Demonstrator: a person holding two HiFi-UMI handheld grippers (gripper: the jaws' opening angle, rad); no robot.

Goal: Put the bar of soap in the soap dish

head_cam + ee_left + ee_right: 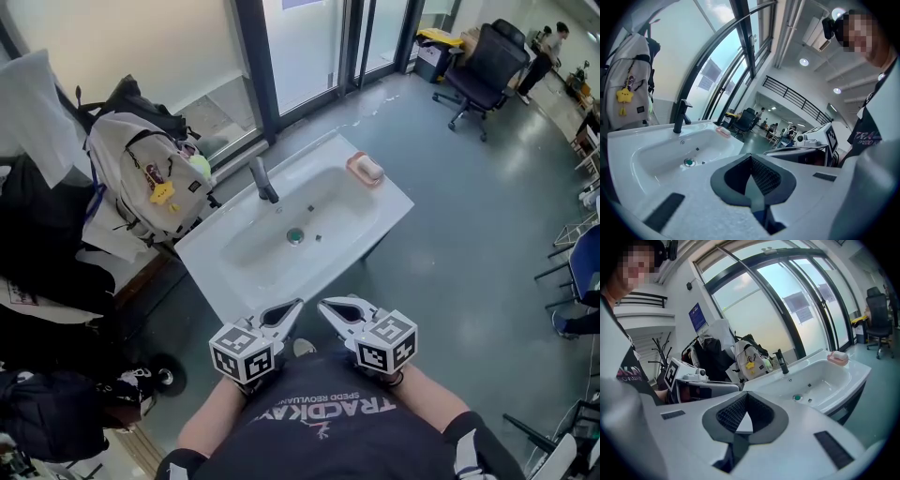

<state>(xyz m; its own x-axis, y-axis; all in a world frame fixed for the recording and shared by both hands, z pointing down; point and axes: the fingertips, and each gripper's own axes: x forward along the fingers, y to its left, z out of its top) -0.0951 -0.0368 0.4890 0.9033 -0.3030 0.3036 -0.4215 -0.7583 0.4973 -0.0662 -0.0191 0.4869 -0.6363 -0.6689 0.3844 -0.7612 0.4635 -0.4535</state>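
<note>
A pale bar of soap lies in a pink soap dish on the far right corner of the white sink. The right gripper view shows the soap dish with the bar in it, and the left gripper view shows the dish small and far off. Both grippers hang close to the person's chest, in front of the sink's near edge. My left gripper is shut and holds nothing. Beside it, my right gripper is likewise shut and empty.
A dark faucet stands at the sink's back edge and a green drain sits in the basin. Backpacks and coats hang to the left. An office chair stands far right, near glass doors.
</note>
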